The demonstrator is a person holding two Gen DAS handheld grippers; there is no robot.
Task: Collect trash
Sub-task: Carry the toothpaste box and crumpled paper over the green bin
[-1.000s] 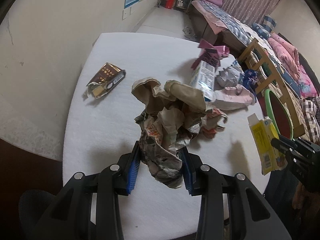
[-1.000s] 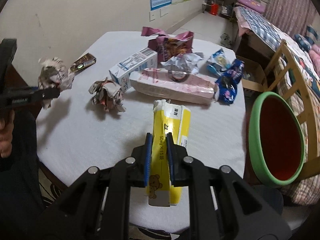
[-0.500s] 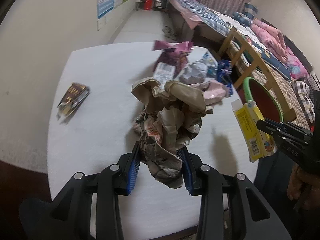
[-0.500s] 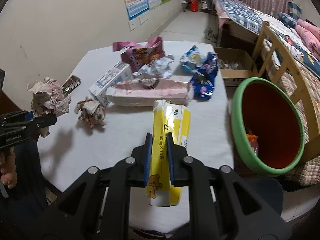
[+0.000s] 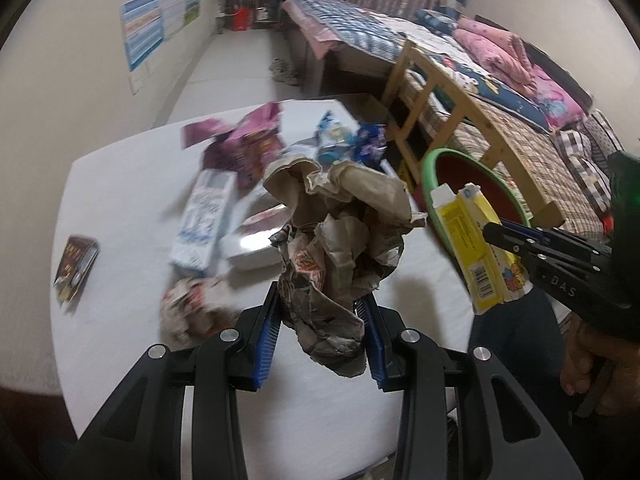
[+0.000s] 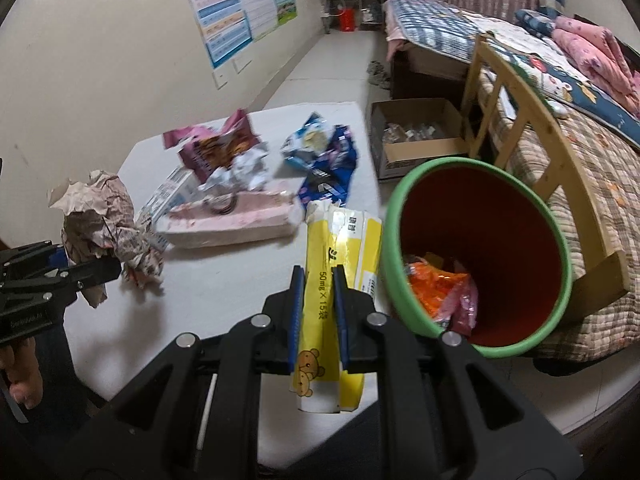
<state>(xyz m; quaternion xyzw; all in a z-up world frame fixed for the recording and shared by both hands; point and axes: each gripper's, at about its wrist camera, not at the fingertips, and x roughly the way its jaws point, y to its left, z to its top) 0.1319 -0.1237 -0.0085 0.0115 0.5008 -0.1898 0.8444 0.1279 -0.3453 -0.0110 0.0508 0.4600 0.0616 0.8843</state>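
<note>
My left gripper [image 5: 322,332] is shut on a crumpled wad of brown paper and newsprint [image 5: 340,240], held above the white table [image 5: 128,184]. The same wad [image 6: 100,220] shows at the left of the right wrist view. My right gripper [image 6: 318,320] is shut on a flattened yellow carton [image 6: 340,248], also seen as the yellow carton [image 5: 472,240] at the right of the left wrist view. A green-rimmed bin with a red inside [image 6: 480,256] stands just right of the table, with orange wrappers at its bottom. In the left wrist view the bin [image 5: 444,168] lies beyond the carton.
On the table lie a pink box [image 6: 232,220], a purple snack bag [image 6: 216,148], blue wrappers [image 6: 324,152], a white and blue carton [image 5: 204,216], a small paper ball [image 5: 188,312] and a brown packet [image 5: 76,268]. A cardboard box [image 6: 416,136], a wooden chair [image 6: 532,120] and a bed [image 6: 560,48] stand beyond.
Both grippers have swung to the right with their loads, toward the bin. The bin now fills far more of the right wrist view, and the table's trash has slid left.
</note>
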